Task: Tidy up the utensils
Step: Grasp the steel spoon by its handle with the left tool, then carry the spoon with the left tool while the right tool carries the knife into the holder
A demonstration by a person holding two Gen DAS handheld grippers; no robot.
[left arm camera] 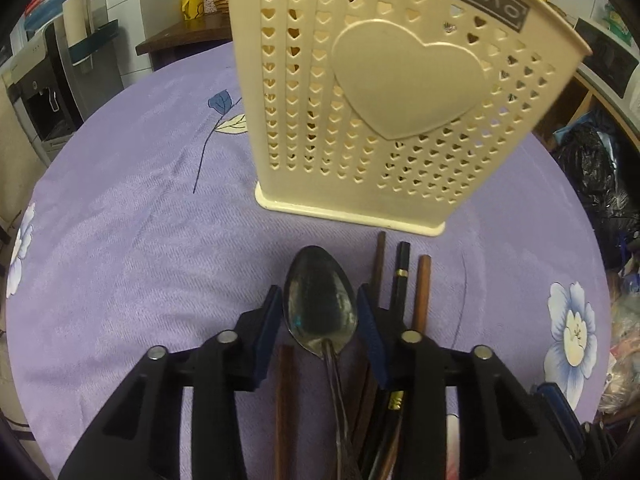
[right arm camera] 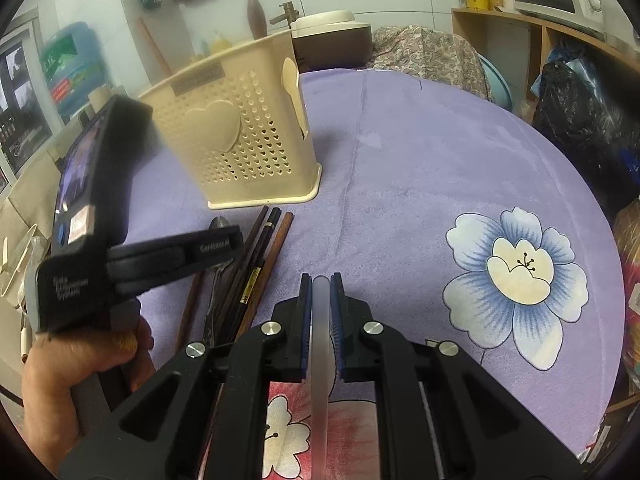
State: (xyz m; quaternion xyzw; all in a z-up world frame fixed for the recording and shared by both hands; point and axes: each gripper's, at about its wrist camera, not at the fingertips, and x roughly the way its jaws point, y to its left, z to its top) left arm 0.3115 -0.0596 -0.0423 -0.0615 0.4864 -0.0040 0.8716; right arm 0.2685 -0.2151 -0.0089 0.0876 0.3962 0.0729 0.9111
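Left gripper [left arm camera: 320,312] stood apart, straddling the metal spoon [left arm camera: 320,308] bowl, which lay on the purple cloth [left arm camera: 140,220] at 6 o'clock from the cream holder [left arm camera: 360,100]. Right gripper [right arm camera: 320,292] was clamped on a pale translucent stick [right arm camera: 320,360].

Risks, my judgement: the smooth, curved spoon bowl could squirt out when pinched; neighbouring chopsticks [left arm camera: 400,276] might get dragged along. The holder was perforated plastic, light-looking, easily tipped by a nudge. Cloth was nappy, soft.
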